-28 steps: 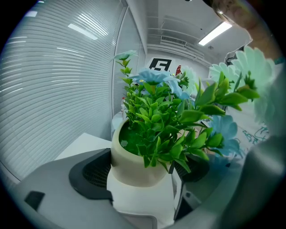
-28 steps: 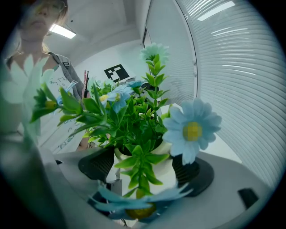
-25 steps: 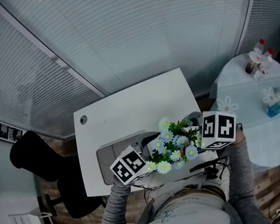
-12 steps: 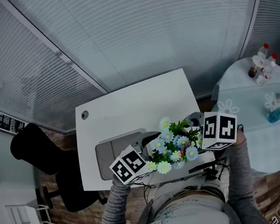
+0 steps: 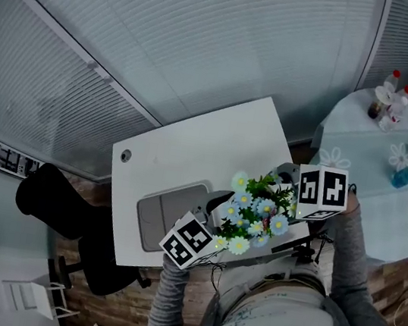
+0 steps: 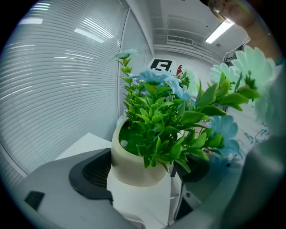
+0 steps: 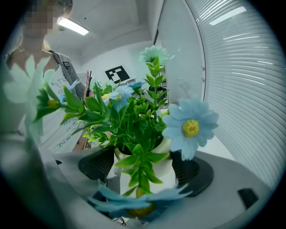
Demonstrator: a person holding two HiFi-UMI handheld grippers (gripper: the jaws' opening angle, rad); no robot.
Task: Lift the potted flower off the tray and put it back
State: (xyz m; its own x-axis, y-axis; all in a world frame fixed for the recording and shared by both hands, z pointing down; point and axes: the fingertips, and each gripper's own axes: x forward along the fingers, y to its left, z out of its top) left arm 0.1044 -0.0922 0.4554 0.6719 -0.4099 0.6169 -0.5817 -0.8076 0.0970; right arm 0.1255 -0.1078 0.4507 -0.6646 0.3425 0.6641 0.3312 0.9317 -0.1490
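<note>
Left gripper (image 6: 140, 176) and right gripper (image 7: 143, 167) both clamping potted flower (image 5: 254, 212) by its pot, holding it just right of grey tray (image 5: 161, 217), by white desk's (image 5: 190, 156) near edge

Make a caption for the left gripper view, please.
The left gripper clamps the leafy, blue-bloomed potted flower up close.

The left tool (image 5: 207, 228) and the right tool (image 5: 299, 200) face each other, each with both jaws pressed against the pot of the potted flower (image 5: 255, 211). The grey-sleeved left forearm (image 5: 167, 298) and right forearm (image 5: 354, 255) reach forward from the torso.
</note>
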